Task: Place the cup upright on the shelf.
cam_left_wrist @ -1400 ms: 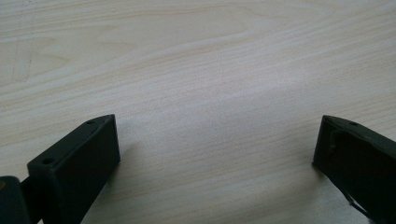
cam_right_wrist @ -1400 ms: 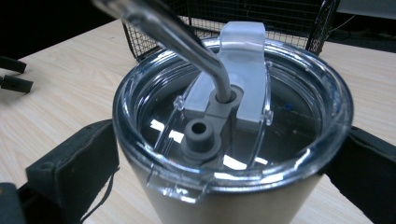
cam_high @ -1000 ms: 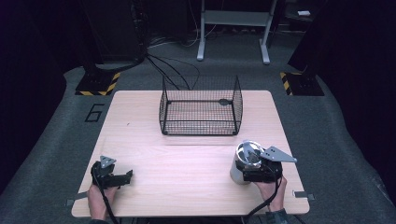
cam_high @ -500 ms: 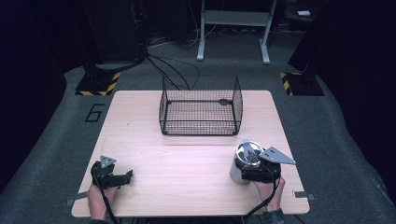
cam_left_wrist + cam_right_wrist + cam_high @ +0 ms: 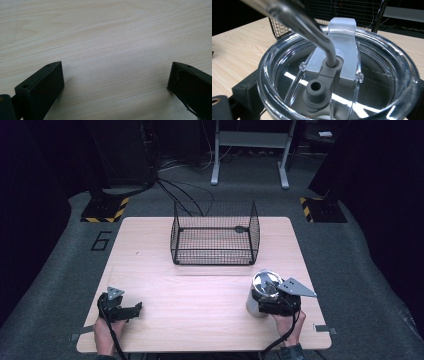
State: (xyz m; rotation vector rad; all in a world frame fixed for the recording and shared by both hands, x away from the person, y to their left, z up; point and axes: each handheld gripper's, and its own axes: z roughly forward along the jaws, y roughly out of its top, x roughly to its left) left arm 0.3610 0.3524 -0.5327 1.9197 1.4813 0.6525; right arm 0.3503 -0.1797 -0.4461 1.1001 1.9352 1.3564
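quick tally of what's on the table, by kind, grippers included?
Steel tumbler with clear lid and metal straw: 1
Black wire basket: 1
Handheld grippers: 2, the left gripper with jaws apart over bare wood, the right gripper at the tumbler
Total: 4

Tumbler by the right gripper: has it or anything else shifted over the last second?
Nothing has visibly changed. The tumbler stands at the same spot on the table, the right gripper is around it as before, the left gripper rests open near the front edge, and the wire basket has not moved.
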